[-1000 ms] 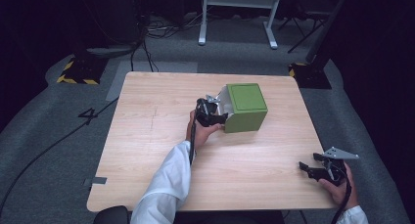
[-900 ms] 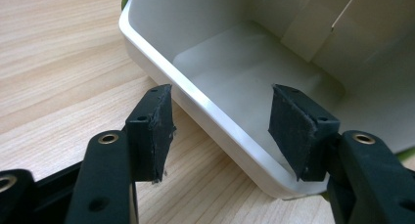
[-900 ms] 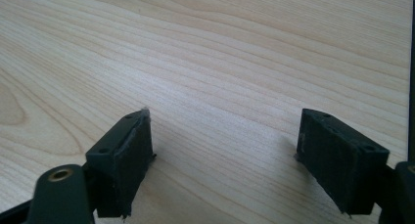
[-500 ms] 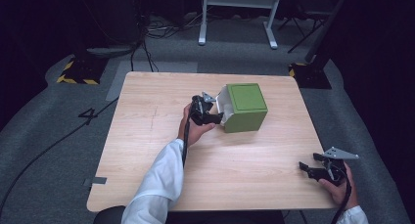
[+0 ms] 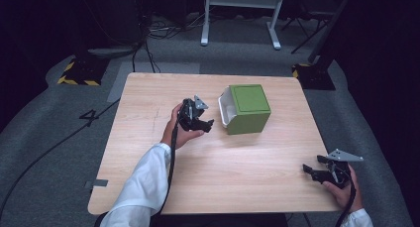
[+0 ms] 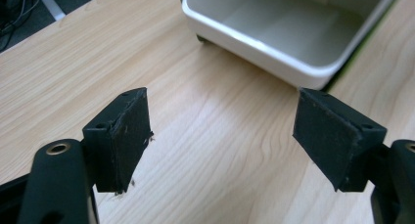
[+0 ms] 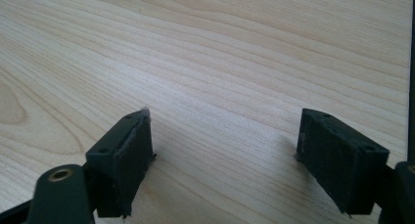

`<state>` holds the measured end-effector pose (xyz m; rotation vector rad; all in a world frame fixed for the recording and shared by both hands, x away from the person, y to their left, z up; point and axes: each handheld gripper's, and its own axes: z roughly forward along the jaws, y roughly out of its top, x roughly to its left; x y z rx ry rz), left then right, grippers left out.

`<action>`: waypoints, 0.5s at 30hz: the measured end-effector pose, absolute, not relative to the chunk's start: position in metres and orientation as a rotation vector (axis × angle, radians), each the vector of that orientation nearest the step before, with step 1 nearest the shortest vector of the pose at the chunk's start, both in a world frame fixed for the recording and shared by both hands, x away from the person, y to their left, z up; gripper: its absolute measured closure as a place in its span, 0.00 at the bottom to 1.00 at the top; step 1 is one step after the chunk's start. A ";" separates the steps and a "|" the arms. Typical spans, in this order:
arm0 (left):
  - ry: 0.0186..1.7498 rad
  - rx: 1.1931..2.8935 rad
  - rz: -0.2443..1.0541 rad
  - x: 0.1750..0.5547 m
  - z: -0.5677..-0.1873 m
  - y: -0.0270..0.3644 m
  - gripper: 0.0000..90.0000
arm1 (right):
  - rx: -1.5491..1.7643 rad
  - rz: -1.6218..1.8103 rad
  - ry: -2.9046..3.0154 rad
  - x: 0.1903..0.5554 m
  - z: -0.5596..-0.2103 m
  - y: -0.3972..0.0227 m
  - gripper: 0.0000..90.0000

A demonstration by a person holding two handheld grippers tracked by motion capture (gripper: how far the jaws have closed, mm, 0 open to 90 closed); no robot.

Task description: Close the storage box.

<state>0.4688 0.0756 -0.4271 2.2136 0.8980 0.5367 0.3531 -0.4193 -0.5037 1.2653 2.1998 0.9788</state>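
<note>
A green box (image 5: 250, 108) with a white inside lies on its side on the wooden table (image 5: 148, 95), its open mouth facing left. My left gripper (image 5: 207, 124) is a short way left of that mouth, open and holding nothing. In the left gripper view the white opening (image 6: 288, 28) lies just beyond the spread jaws of the left gripper (image 6: 222, 136). My right gripper (image 5: 310, 170) rests near the table's front right corner, open. In the right gripper view, bare wood lies between the jaws of the right gripper (image 7: 225, 155).
A white metal stand (image 5: 242, 9) and cables (image 5: 148, 33) are on the grey floor beyond the table. Yellow-black striped blocks (image 5: 79, 73) sit at the far left. A cable (image 5: 49, 147) trails over the floor at left.
My left gripper has drawn back leftward from the box's mouth, where it was touching or inside, and now stands clear of it. The right gripper has stayed put.
</note>
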 end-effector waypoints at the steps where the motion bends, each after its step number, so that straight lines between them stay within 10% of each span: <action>1: 0.886 2.231 0.539 0.466 -0.426 0.078 0.24 | 1.265 0.979 2.200 0.353 -0.504 -0.419 0.24; 15: 0.822 2.348 0.601 0.441 -0.423 0.103 0.20 | 1.266 0.979 2.198 0.353 -0.504 -0.419 0.24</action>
